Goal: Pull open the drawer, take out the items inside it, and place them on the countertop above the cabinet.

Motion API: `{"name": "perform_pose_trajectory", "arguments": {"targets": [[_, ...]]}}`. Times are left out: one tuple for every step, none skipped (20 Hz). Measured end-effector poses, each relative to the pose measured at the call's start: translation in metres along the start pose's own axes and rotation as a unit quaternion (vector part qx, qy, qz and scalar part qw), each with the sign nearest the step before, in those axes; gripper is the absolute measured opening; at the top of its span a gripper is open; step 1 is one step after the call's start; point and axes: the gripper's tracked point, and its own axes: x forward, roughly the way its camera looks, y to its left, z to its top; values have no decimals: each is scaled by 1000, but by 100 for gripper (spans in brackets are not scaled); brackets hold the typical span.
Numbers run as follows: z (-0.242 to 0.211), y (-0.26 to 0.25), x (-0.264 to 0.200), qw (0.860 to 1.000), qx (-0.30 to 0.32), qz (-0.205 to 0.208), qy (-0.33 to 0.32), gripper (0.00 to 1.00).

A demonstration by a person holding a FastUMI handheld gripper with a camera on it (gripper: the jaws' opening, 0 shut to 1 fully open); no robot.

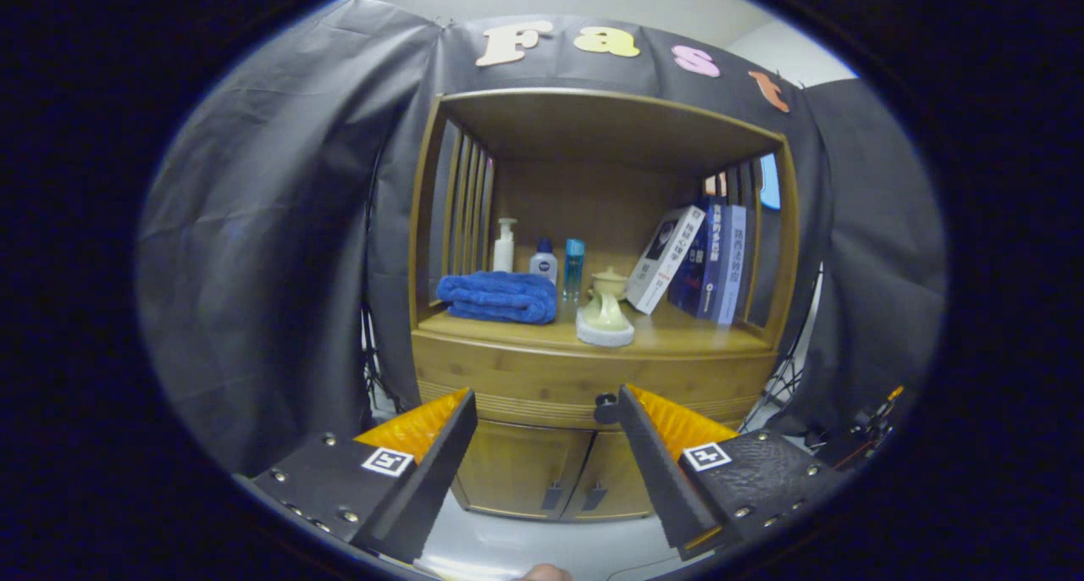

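Cabinet front, left to right: folded blue towel [498, 297], 3 bottles [542, 259], ceramic burner [605, 314] and books [699, 263] on the tabletop [677, 335]. Below, the drawer [525, 382] sits flush; its knob [605, 407] lies between the gripper [546, 416] jaws, spread wide, presumably squared for a pull or just released.

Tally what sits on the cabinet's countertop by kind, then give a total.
Bottles: 3, from the pump bottle to the blue bottle
Folded blue towel: 1
Ceramic pot: 1
Books: about 4, some partly hidden
Total: about 9
The gripper is open, short of the closed drawer.
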Motion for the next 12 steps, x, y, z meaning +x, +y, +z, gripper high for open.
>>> {"name": "perform_pose_trajectory", "arguments": {"targets": [[9,-2,-10,1000,7,-2,-7,100],[18,-3,-19,1000,20,-4,-16,100],[24,-5,-28,999,31,-4,-22,100],[28,-9,-37,999,37,-8,-24,100],[29,-17,-45,999,37,-16,-21,100],[27,-23,-50,999,34,-26,-15,100],[24,-28,-55,999,32,-32,-7,100],[25,-33,-59,999,31,-38,-3,100],[28,-37,-63,999,32,-42,-2,100],[30,-40,-66,998,33,-46,-1,100],[32,-45,-68,998,32,-51,-2,100],[36,-48,-69,998,30,-54,-6,100]]}}
